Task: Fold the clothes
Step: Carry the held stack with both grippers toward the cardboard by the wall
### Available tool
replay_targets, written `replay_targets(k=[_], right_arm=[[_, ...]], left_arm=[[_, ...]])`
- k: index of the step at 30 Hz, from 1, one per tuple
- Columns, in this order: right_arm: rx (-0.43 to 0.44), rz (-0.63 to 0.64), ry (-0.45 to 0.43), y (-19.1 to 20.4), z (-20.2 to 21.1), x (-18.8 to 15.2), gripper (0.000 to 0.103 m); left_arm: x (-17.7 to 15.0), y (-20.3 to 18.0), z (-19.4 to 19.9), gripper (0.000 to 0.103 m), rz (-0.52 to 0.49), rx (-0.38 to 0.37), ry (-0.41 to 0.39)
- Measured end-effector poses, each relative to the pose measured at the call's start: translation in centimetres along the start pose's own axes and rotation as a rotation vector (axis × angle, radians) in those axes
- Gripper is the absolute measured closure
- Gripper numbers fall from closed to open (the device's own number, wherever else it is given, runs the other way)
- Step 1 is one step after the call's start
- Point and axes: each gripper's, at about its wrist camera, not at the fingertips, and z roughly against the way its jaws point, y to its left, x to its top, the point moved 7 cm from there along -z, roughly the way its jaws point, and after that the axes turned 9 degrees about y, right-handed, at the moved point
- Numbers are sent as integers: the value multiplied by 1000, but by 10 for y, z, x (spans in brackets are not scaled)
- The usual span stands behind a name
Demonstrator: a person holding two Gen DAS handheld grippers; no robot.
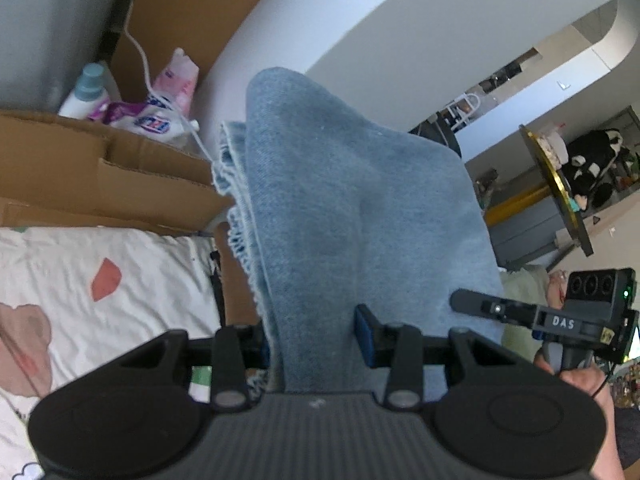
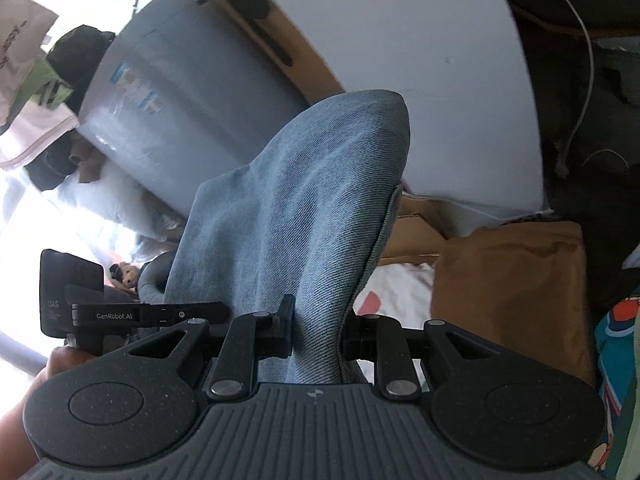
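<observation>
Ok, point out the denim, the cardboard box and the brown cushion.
denim garment (image 1: 340,208), left wrist view, middle of the raised fold.
cardboard box (image 1: 100,168), left wrist view, its open flap.
brown cushion (image 2: 508,292), right wrist view, its front face.

left gripper (image 1: 316,340): its left pad sat buried behind the denim (image 1: 352,208), so you could not see that side's contact.
denim, lower run: it dropped behind the gripper body in both views; where the cloth ended was hidden from you.
right gripper (image 2: 316,332): the fold filled the gap; the pad faces were covered.
your hands: only an edge of the right hand (image 1: 588,384) and the left hand (image 2: 28,400) showed, cut by the frame.
bottles (image 1: 132,112): labels too blurred to read.
shelf clutter (image 1: 592,160): small and smeared at the rim; you could not tell the items.
bedsheet (image 1: 100,272): print cut off at the left edge.
</observation>
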Motion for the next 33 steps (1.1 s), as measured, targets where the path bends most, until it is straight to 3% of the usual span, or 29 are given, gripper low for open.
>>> replay_targets(k=[20, 33], right_arm=[[-81, -52, -10, -145, -79, 4, 81], [-255, -63, -43, -218, -106, 9, 81]], left_arm=[[16, 57, -157, 61, 10, -39, 25], [3, 63, -244, 62, 33, -63, 40]])
